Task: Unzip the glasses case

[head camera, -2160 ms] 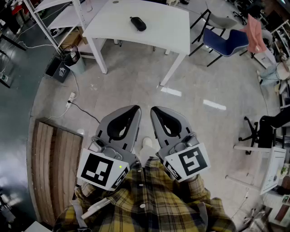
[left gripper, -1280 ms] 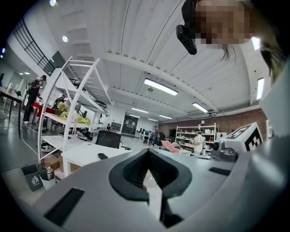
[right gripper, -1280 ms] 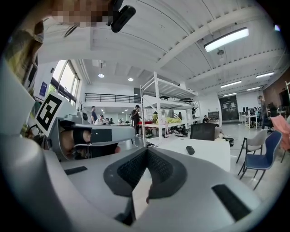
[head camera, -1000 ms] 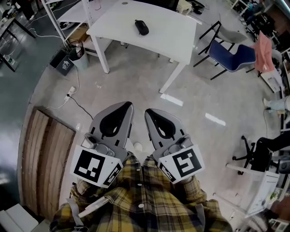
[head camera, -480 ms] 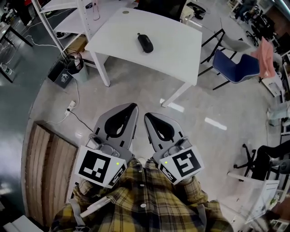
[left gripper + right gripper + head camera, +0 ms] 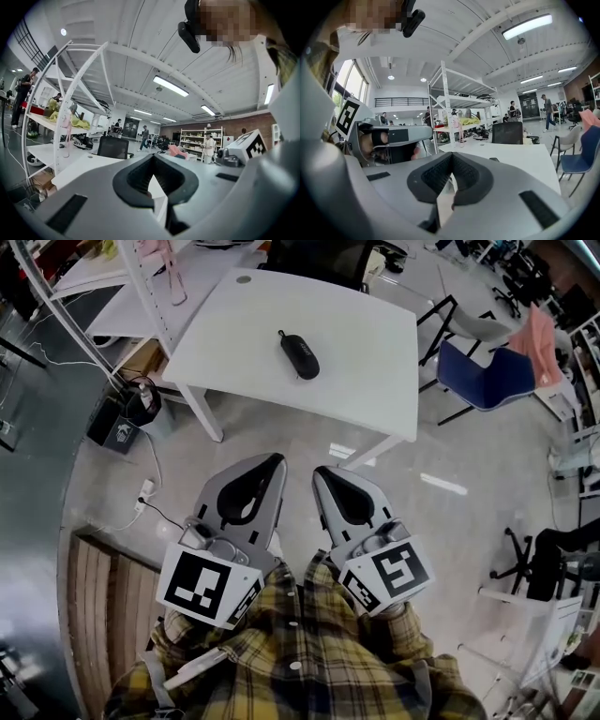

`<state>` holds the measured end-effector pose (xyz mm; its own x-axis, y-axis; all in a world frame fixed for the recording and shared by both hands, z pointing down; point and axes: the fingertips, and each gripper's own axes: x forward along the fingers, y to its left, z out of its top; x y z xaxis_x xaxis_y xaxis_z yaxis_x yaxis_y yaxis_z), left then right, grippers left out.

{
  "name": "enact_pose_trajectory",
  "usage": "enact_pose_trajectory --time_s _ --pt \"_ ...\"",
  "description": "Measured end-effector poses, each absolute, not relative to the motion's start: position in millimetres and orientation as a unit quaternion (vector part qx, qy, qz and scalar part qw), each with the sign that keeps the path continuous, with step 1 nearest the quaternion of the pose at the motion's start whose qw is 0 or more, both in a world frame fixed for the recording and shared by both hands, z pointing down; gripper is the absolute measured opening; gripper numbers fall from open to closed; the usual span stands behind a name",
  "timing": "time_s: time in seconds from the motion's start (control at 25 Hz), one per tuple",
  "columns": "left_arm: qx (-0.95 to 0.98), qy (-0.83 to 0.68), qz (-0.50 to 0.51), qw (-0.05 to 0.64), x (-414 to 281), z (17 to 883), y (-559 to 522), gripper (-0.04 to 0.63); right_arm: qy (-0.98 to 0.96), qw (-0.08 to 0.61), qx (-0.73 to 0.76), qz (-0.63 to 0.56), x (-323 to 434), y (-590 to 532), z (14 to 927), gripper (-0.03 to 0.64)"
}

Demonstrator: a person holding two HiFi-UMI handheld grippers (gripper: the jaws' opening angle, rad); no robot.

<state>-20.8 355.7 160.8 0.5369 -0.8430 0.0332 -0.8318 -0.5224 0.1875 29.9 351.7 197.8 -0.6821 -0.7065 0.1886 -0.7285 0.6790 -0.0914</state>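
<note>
A black glasses case (image 6: 298, 353) lies zipped on the white table (image 6: 375, 371), well ahead of both grippers; in the right gripper view the glasses case (image 6: 494, 160) is a small dark shape on the white table (image 6: 525, 157). My left gripper (image 6: 274, 461) and right gripper (image 6: 322, 472) are held side by side over the floor, short of the table's near edge. Both are shut with nothing between the jaws, as the left gripper (image 6: 151, 158) and the right gripper (image 6: 451, 157) show in their own views.
A white shelving rack (image 6: 150, 287) stands left of the table, with a dark bin (image 6: 139, 401) and a cable (image 6: 150, 491) on the floor beside it. A blue chair (image 6: 483, 360) stands right of the table, a black chair (image 6: 319, 259) behind it. Wooden boards (image 6: 103, 615) lie at lower left.
The table and glasses case have come nearer and sit lower in the head view. Both grippers travel with the person, still side by side and shut.
</note>
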Motion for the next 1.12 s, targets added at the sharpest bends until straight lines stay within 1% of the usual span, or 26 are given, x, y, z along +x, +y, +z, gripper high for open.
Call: enact_pose_trajectory --time_s 0.28,0.56,0.8,1.12 --pt "0.869 -0.481 -0.026 0.115 -46 182 300 0.005 -0.907 0.074 0.399 0.108 16 293 215 -0.002" --pt "0.866 -0.485 -0.029 0.116 -57 182 226 0.005 -0.909 0.074 0.395 0.112 6 218 218 -0.002" --pt "0.866 -0.486 -0.03 0.11 -52 174 142 0.005 -0.911 0.08 0.393 0.099 9 134 211 -0.002" --pt "0.872 -0.476 -0.013 0.109 -27 171 47 0.005 -0.907 0.077 0.398 0.113 36 44 208 -0.002"
